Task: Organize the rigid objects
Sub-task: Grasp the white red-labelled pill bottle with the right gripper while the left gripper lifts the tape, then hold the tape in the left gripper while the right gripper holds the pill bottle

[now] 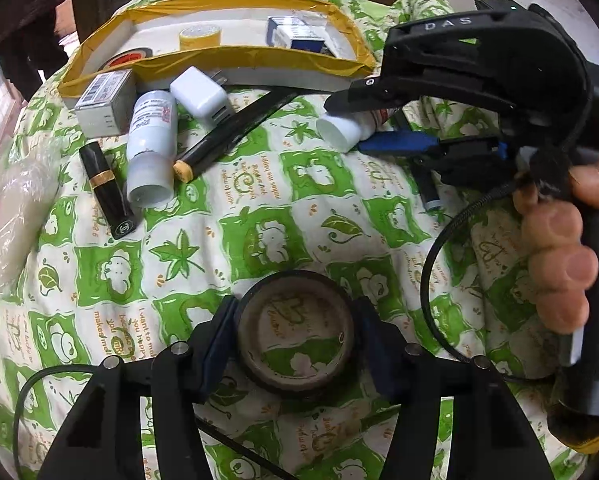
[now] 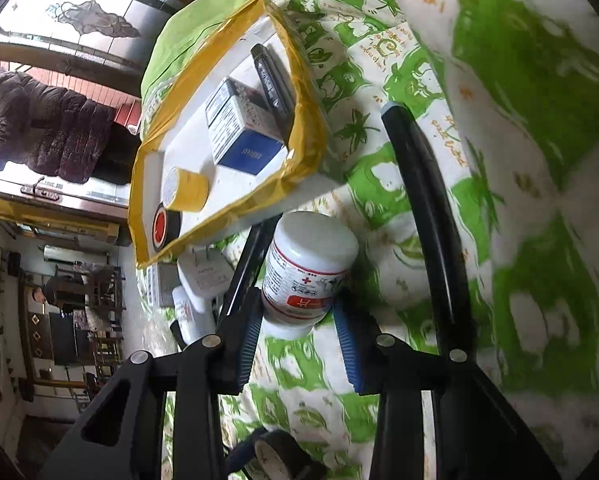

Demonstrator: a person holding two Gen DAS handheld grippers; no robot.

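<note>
Tray (image 1: pixel 339 68) first, the biggest thing: white, shallow, edged in yellow tape, across the top of my left view and in the upper left of my right view. Part of the sorting looks done, since it already holds a yellow tape roll (image 1: pixel 200 36), a black roll with a red centre (image 2: pixel 161 226), two blue-and-white boxes (image 2: pixel 239 128) and a dark flat case (image 2: pixel 271 80).

Plenty is left, I judge. On the green patterned cloth (image 1: pixel 259 208) just outside the tray's near wall lie a grey box (image 1: pixel 105 104), a white charger (image 1: pixel 201 98), a white squeeze bottle (image 1: pixel 151 148), a long black pen (image 1: pixel 235 132) and a black lipstick (image 1: pixel 107 192), all in the upper left of my left view.

My left gripper (image 1: pixel 295 340) stands half open around a black tape ring (image 1: pixel 295 328) lying flat at the bottom centre; the pads look close against its sides, though I cannot tell that they press.

My right gripper (image 2: pixel 297 320) has its blue ribbed pads closed narrow on a white pill bottle (image 2: pixel 307 268), centre of my right view. That bottle is small, round, with a white cap and a red-and-white label, tilted cap-up, near the tray's corner.
</note>
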